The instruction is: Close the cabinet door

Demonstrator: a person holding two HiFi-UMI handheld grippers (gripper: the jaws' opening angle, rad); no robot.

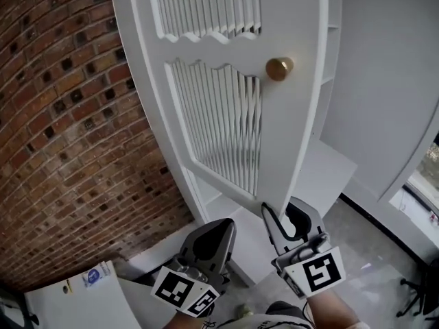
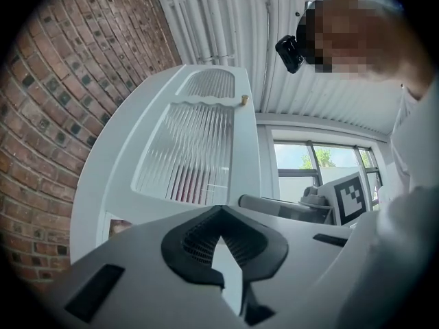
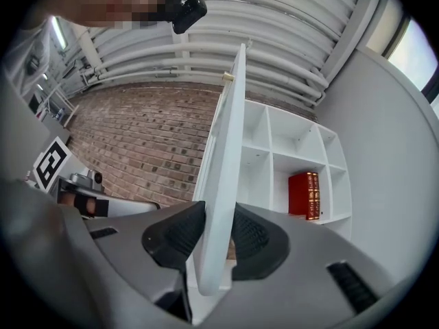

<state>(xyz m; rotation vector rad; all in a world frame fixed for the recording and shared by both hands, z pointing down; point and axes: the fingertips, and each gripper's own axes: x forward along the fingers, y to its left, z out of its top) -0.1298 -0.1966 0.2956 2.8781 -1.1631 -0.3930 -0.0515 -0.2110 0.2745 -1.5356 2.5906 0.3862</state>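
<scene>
Door caught by its corner: my right claw [image 1: 287, 218] is clamped on the bottom corner of the white cabinet door [image 1: 226, 81], one ribbed pad on each face, so the panel's free edge runs straight up between the jaws. The door stands swung well out from the cabinet [image 3: 291, 149], whose open shelves and a red book [image 3: 305, 195] show behind it. I judge the grip sits low on the free edge because that is where a sideways push gets the most leverage over the hinges, and it leaves the brass knob [image 1: 279, 68] higher up untouched. My left claw [image 2: 219, 214] hangs just beside the right one with its jaws together on nothing, aimed at the door's ribbed glass, apparently only keeping clear. The brick wall [image 1: 62, 115] lies to the left. The closing swing is not yet done.
</scene>
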